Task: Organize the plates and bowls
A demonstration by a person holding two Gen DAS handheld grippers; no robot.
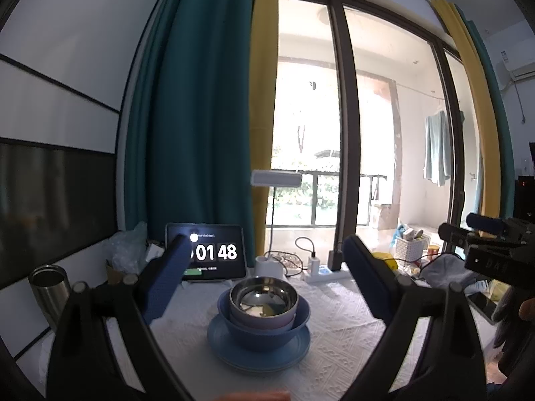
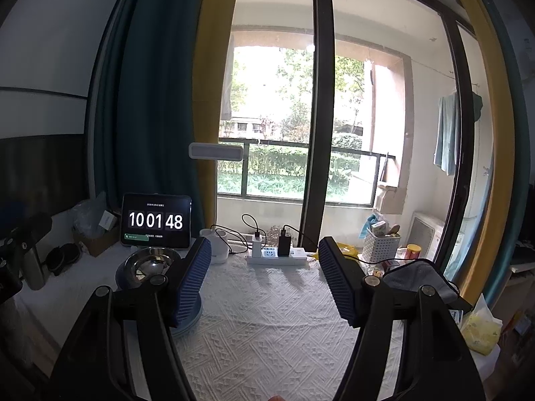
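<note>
In the left wrist view a steel bowl (image 1: 263, 295) sits nested in a pale purple bowl (image 1: 260, 321), inside a blue bowl (image 1: 267, 332), on a stack of blue plates (image 1: 258, 351) on the white tablecloth (image 1: 337, 344). My left gripper (image 1: 264, 244) is open and empty, held above and in front of the stack. In the right wrist view the same stack shows at left, steel bowl (image 2: 148, 265) on top, partly hidden by the left finger. My right gripper (image 2: 264, 250) is open and empty over the tablecloth (image 2: 267, 327), right of the stack.
A tablet clock (image 1: 209, 255) stands behind the stack, with a white cup (image 1: 269, 265), a power strip (image 2: 277, 256) and cables. A steel tumbler (image 1: 50, 289) stands at left. A white basket (image 2: 381, 245), grey cloth (image 2: 416, 279) and clutter lie right.
</note>
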